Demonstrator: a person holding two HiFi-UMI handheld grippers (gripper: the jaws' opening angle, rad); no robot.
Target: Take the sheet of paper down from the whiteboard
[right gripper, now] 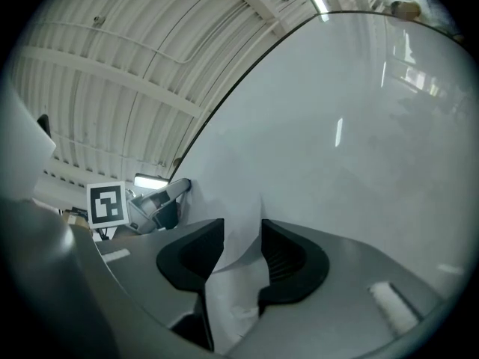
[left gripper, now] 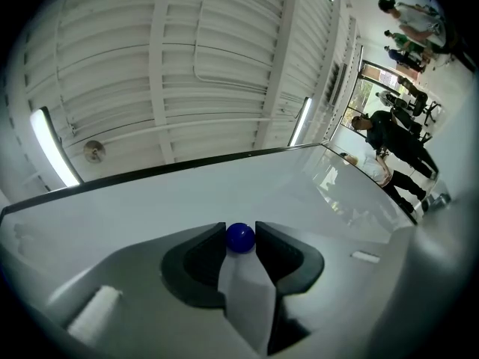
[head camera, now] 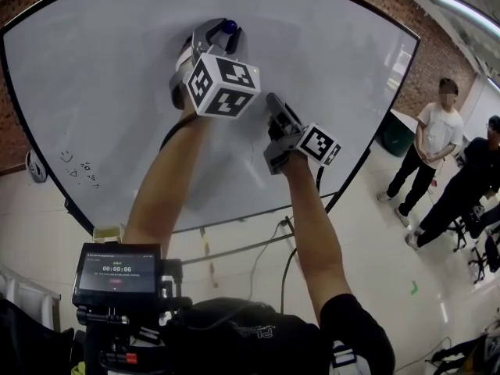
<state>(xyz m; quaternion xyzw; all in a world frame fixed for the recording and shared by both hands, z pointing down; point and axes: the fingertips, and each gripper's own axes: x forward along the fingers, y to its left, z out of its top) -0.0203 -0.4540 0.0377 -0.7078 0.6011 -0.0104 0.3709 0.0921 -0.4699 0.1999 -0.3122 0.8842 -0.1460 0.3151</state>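
The white sheet of paper (right gripper: 233, 200) lies against the whiteboard (head camera: 117, 76) and hardly stands out from it in the head view. A round blue magnet (left gripper: 240, 238) pins its top. My left gripper (left gripper: 240, 232) is shut on that magnet (head camera: 228, 27), both tips touching it. The paper (left gripper: 247, 298) shows under the jaws. Lower and to the right, my right gripper (right gripper: 242, 234) is open, with a curled edge of the paper between its jaws, not pinched. In the head view the right gripper (head camera: 273, 101) points up at the board.
Two people (head camera: 426, 143) (head camera: 461, 186) stand on the floor at the right. Marker scribbles (head camera: 78, 170) mark the board's lower left. A device with a lit screen (head camera: 117, 272) sits below my left arm. The left gripper (right gripper: 161, 204) shows in the right gripper view.
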